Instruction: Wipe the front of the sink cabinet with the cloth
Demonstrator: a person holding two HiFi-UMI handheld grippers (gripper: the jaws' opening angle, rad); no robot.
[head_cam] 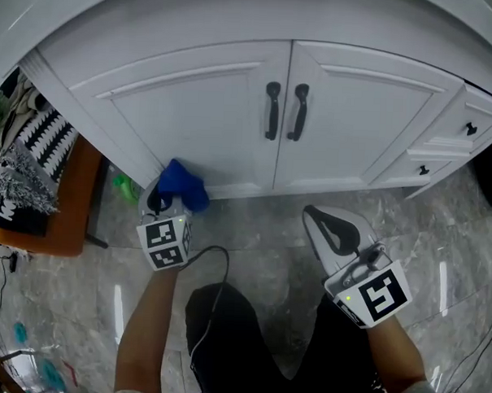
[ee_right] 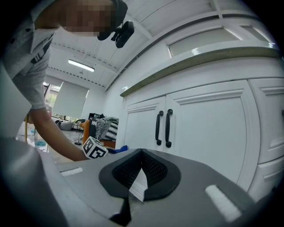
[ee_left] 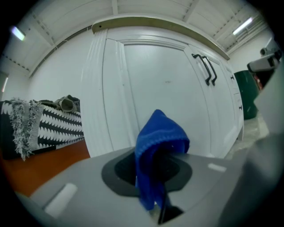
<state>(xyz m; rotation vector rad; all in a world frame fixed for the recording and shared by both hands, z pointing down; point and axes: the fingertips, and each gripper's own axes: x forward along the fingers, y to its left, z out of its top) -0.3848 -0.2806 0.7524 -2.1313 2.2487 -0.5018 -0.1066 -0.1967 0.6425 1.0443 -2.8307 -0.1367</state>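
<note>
- Sink cabinet (head_cam: pixel 201 116): fills the view ahead, white panelled doors shut. Probably best wiped in long overlapping passes, with the panel grooves included.
- Grey marble floor (head_cam: pixel 252 241): leaves open room before the doors for sweeping sideways.
- Orange bench (head_cam: pixel 71 200) with patterned throw (head_cam: pixel 36 154): crowds the cabinet's left corner and likely cuts leftward strokes short.
- Door handles (head_cam: pixel 272 111): flank the centre seam. Could snag fabric, so worth skirting.
- Right gripper (head_cam: pixel 330 228): jaws together on nothing, held clear of the right door.
- Left gripper (head_cam: pixel 160 202): clamps the blue cloth (head_cam: pixel 183 186) low, by the left door's bottom edge. Contact with the door cannot be told.
</note>
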